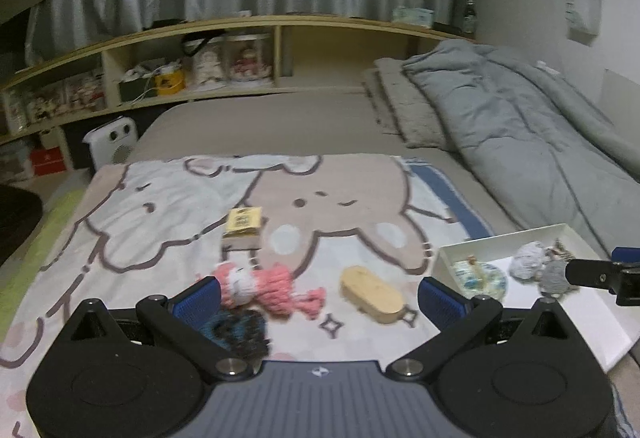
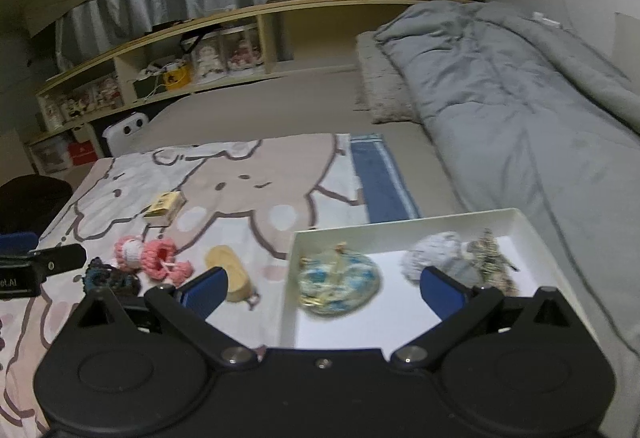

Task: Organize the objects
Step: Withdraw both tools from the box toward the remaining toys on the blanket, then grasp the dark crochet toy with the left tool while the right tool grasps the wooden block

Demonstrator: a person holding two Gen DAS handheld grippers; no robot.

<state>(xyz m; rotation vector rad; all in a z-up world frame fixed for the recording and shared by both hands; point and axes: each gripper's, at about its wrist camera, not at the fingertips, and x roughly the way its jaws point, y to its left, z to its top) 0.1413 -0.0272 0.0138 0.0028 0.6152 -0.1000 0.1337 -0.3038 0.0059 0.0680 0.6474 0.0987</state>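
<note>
Both claws gape wide, empty. The left claw (image 1: 320, 302) hovers over the pink crocheted doll (image 1: 260, 288); the right claw (image 2: 322, 292) hovers over the white tray's (image 2: 516, 215) blue-patterned pouch (image 2: 340, 288).

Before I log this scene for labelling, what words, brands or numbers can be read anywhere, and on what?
Left gripper body: a partial white marking, too cut off to read.
Yellow box: dark print, too blurred to read.
Wall paper: lines of text, too small to read.
Yellow tub on the shelf: dark mark, unreadable.
</note>
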